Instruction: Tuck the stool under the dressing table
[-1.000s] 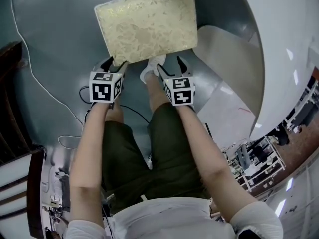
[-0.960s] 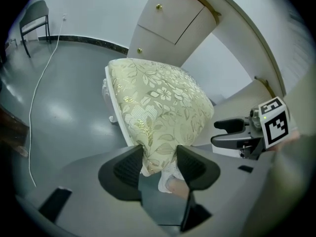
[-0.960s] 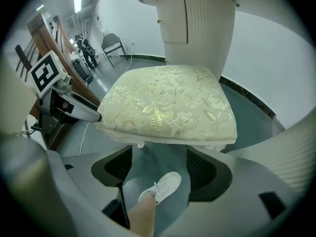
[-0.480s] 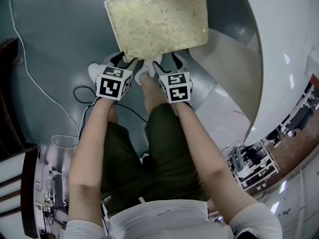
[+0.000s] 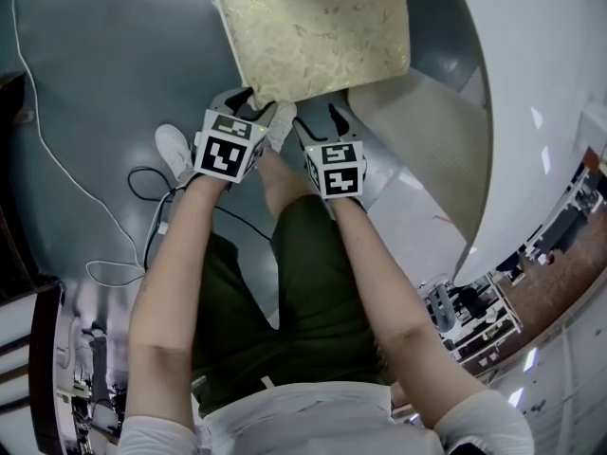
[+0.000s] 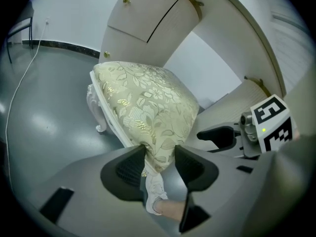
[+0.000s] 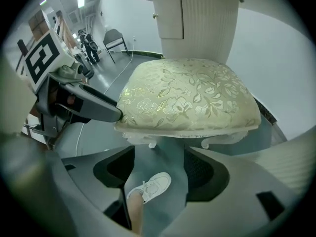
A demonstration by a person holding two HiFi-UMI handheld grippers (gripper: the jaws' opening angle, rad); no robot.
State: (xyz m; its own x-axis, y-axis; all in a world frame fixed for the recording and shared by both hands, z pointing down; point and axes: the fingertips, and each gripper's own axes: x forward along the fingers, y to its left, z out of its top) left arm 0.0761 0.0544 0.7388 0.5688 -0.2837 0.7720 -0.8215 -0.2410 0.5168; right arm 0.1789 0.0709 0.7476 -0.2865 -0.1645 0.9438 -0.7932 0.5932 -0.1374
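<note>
1. At the top centre of the head view, you find the stool (image 5: 313, 31) standing on the grey floor (image 5: 114, 55), with its cream floral cushion (image 5: 285, 55) facing up.
2. You see the dressing table (image 5: 541, 83) filling the right side of that view. The stool stands just beside it, and the whole seat shows, so it is not yet under the table top.
3. Your left gripper (image 5: 256, 105) sits at the lower left corner of the cushion in the head view.
4. In the left gripper view, that corner lies between the jaws of the left gripper (image 6: 159, 157). The pads touch the fabric on both sides. These jaws have just been closing, and they now stand narrow, gripping the cushion corner.
5. Your right gripper (image 5: 322, 123) sits at the lower edge of the cushion, just right of the left one in the head view.
6. In the right gripper view, the jaws of the right gripper (image 7: 160, 154) stand wide apart, although they have just been closing. Between them you see only the floor and a white shoe (image 7: 150, 186). The front edge of the stool (image 7: 192, 102) lies beyond the jaw tips, and nothing is clamped.
7. You see a white carved leg (image 6: 96, 107) under the left edge of the cushion in the left gripper view.
8. You see a thin white cable (image 5: 57, 159) trailing across the floor at the left of the head view.
</note>
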